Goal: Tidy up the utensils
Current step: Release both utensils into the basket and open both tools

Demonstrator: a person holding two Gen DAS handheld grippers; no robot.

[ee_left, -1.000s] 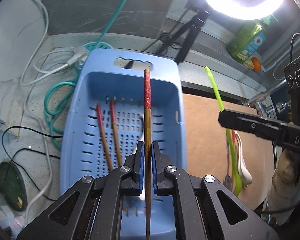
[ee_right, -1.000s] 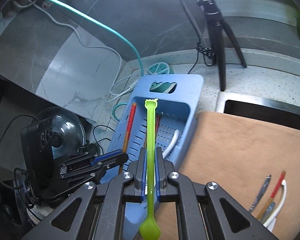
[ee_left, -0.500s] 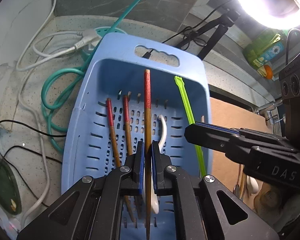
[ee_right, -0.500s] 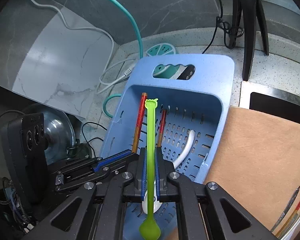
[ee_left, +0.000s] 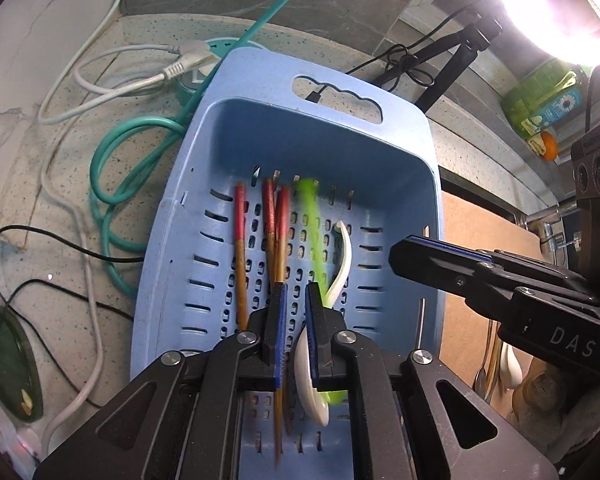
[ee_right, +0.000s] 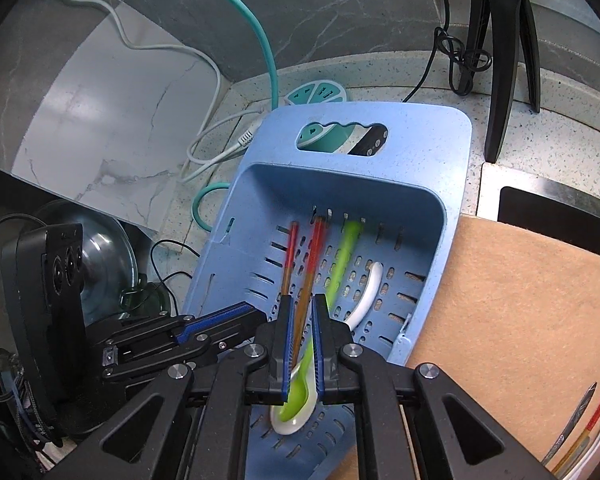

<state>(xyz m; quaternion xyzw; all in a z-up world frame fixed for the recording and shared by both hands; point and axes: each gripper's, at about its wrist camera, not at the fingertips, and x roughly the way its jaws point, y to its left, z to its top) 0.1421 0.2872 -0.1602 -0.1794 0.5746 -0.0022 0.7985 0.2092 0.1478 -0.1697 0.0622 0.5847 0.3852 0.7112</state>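
A blue slotted basket lies on the speckled counter. Inside it are three red-tipped chopsticks, a white spoon and a motion-blurred green spoon. My left gripper hovers over the basket's near half. Its jaws are opening, and a blurred chopstick lies loose below them. Just right of it my right gripper has a narrow gap between its pads. The green spoon lies beneath them, its bowl resting in the white spoon's bowl.
A brown mat right of the basket carries more utensils at its near right corner. Cables and a teal power strip crowd the counter left of and behind the basket. A black tripod stands behind, a glass lid at left.
Both grippers came down over the basket. The chopstick slid out of the left jaws and the green spoon out of the right jaws. Both now lie in the basket.
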